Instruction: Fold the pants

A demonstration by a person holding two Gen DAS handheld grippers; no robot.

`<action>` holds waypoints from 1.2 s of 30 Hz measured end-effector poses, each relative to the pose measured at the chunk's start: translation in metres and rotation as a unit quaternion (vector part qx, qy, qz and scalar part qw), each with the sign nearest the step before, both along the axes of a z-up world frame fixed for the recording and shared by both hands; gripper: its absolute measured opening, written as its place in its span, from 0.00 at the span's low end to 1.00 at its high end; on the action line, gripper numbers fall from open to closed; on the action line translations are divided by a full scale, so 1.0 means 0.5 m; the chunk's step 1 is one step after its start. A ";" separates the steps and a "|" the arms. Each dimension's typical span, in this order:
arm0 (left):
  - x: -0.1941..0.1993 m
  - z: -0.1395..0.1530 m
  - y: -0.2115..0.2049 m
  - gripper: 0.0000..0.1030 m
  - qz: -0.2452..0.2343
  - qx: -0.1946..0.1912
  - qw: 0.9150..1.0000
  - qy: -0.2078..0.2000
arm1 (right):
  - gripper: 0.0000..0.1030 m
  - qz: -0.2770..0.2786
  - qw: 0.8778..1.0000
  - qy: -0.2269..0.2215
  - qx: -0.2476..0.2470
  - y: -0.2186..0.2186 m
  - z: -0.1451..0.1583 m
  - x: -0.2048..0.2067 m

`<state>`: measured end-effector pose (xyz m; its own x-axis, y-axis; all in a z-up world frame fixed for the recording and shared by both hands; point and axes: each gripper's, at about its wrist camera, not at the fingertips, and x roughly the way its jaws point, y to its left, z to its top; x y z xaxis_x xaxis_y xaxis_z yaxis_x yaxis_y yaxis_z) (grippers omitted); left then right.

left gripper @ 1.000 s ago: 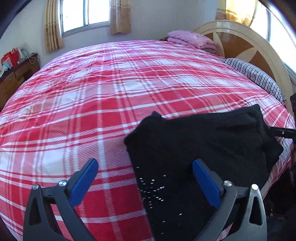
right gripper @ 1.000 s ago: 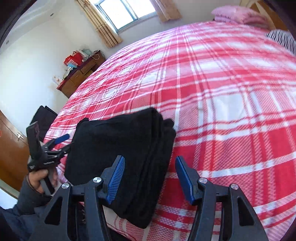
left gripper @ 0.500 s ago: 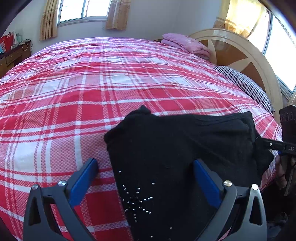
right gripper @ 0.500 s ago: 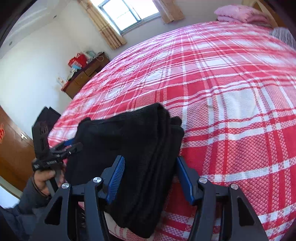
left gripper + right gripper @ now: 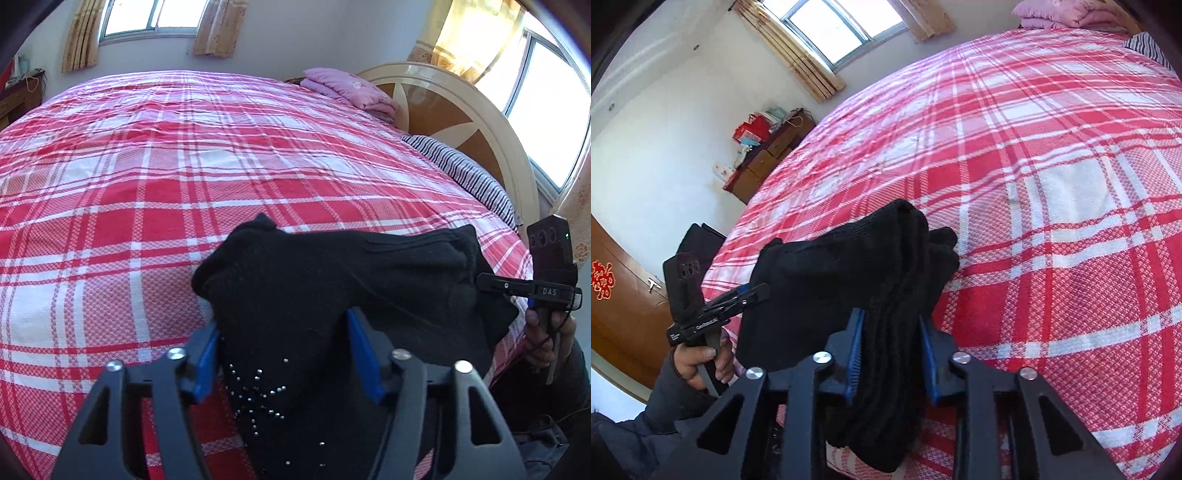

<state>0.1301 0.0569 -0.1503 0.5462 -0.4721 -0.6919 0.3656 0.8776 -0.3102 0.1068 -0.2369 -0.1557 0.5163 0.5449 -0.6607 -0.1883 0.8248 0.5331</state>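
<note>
The black pants (image 5: 332, 280) lie folded into a thick bundle at the near edge of the bed, with a star of small studs on the near part. My left gripper (image 5: 284, 347) is shut on the left end of the bundle. My right gripper (image 5: 892, 343) is shut on the stacked layers at the right end of the pants (image 5: 849, 266). The right gripper also shows at the right edge of the left wrist view (image 5: 491, 284), and the left gripper shows at the left of the right wrist view (image 5: 753, 293). The bundle looks slightly raised between them.
The bed has a red and white plaid cover (image 5: 184, 166). Folded pink bedding (image 5: 347, 86) and a striped pillow (image 5: 461, 173) lie by the wooden headboard (image 5: 461, 110). A wooden dresser (image 5: 764, 158) with bags stands by the far wall.
Both grippers moved in over the ends of the folded pants and shut on them. The bundle bunched up and rose a little between them.
</note>
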 end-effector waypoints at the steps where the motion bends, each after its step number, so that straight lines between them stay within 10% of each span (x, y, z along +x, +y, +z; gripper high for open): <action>1: 0.001 0.002 0.005 0.44 -0.001 -0.011 1.000 0.006 | 0.25 0.002 1.000 -0.004 -0.002 0.004 0.005 -0.001; 8: -0.012 0.040 0.023 0.15 0.004 -0.027 1.000 0.004 | 0.25 0.028 0.999 -0.026 -0.017 0.037 0.062 0.014; 19: -0.021 0.107 0.134 0.13 0.061 -0.047 0.996 -0.033 | 0.24 0.114 0.989 -0.066 -0.065 0.184 0.156 0.161; 36: -0.033 0.123 0.370 0.13 0.221 -0.017 0.973 -0.067 | 0.24 0.228 0.969 -0.074 -0.063 0.511 0.137 0.376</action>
